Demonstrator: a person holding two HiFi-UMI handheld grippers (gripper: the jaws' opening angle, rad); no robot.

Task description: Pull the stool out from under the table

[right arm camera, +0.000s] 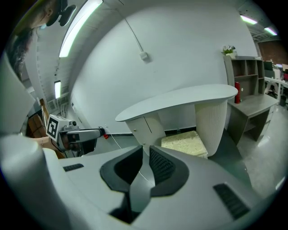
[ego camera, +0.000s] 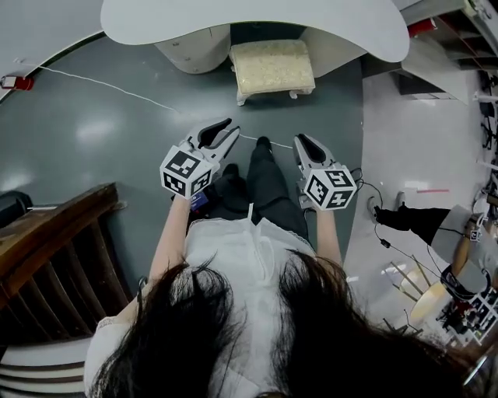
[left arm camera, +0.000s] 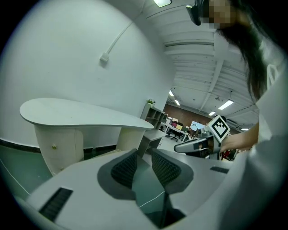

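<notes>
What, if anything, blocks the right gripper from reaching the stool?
Probably nothing, so yes: only floor and a thin cable lie between the right gripper and the stool, whose near side pokes out from under the table. Jaws are shut.

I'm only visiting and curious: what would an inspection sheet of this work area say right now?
Surface: glossy grey-green floor; white table, top bare.
Job's things: cream cushioned stool, partly tucked under the table between its supports, untouched.
Clutter: nothing seen.
Grippers: left gripper and right gripper both shut, nothing between the jaws, short of the stool.
Cables: white cable runs across the floor in front of the stool; black cable lies at the right.
Surroundings: dark wooden furniture at the left; another person at the right.
</notes>
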